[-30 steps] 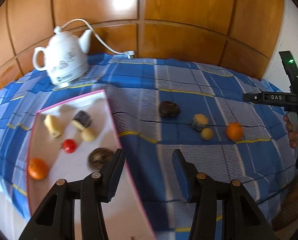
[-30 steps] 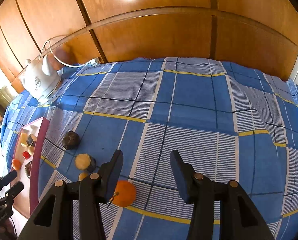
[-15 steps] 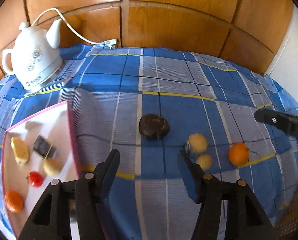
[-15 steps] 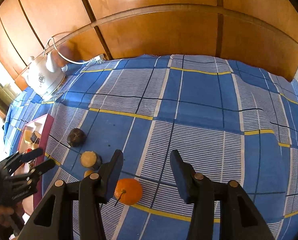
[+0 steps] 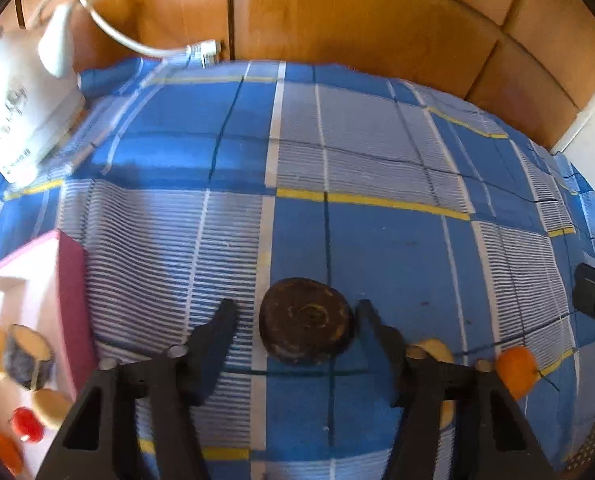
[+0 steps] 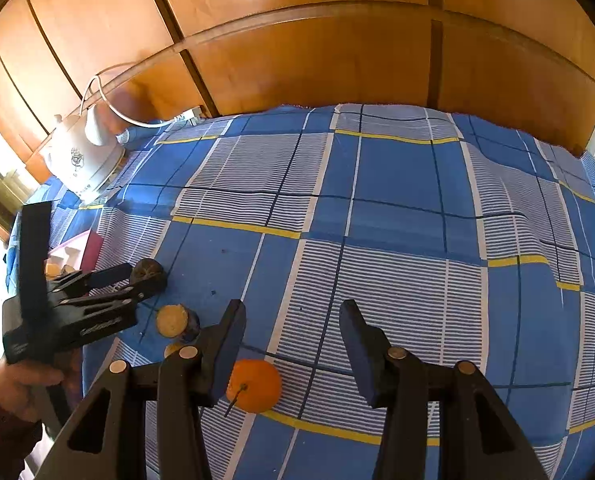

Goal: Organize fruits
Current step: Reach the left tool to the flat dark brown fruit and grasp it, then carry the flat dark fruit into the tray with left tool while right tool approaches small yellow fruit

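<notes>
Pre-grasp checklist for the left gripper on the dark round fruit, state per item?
1. Dark fruit between the left gripper fingers: ok.
2. Pads pressing on it: not ok; jaws have just been closing, a gap shows on one side.
3. Neighbouring cut fruit apart from it: ok.
4. Tray has free room: cannot tell, mostly out of frame.
5. Right gripper empty, open above the orange: ok.

A white kettle stands on the blue checked cloth. Its white cord runs along the wooden panelling behind.
</notes>
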`<state>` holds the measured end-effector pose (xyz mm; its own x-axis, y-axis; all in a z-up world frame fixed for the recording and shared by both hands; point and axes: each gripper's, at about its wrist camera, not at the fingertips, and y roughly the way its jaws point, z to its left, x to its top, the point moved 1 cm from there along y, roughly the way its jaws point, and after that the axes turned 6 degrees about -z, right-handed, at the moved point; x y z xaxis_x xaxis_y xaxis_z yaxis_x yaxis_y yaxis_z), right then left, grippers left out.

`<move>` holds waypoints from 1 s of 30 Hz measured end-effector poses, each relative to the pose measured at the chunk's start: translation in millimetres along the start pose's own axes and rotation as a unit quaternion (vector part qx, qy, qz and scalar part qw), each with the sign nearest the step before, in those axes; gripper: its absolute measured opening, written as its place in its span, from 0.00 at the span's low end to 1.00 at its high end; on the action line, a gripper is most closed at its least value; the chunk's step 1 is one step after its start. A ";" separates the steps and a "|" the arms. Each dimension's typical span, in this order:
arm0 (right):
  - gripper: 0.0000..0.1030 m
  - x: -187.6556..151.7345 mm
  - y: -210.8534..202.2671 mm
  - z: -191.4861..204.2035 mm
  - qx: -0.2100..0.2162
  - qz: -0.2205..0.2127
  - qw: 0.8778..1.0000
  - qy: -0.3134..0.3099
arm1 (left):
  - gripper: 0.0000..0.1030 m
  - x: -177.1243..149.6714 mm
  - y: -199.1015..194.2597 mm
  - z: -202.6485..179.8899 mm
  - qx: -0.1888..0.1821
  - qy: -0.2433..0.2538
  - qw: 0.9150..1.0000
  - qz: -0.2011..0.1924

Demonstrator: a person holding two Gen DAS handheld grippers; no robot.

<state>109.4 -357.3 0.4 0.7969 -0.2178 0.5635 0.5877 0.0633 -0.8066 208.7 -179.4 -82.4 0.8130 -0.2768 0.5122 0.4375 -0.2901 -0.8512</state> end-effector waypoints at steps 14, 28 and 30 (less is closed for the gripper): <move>0.48 -5.1 2.7 18.4 0.072 0.012 0.997 -0.030 | 0.46 -39.7 -73.8 5.1 -0.039 -0.006 0.998 -0.057; 0.38 -42.0 21.7 92.7 0.126 0.044 0.976 -0.170 | 0.46 -90.3 -129.1 21.4 -0.057 -0.023 0.995 -0.080; 0.38 -44.2 27.7 95.5 0.119 0.050 0.976 -0.174 | 0.46 -93.2 -135.3 24.7 -0.058 -0.027 0.994 -0.085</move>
<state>103.9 -252.9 -29.8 0.8265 0.1433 0.5443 0.4878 0.3002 -0.8197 83.3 -91.7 -17.8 0.7523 -0.1661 0.6376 0.5254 -0.4327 -0.7326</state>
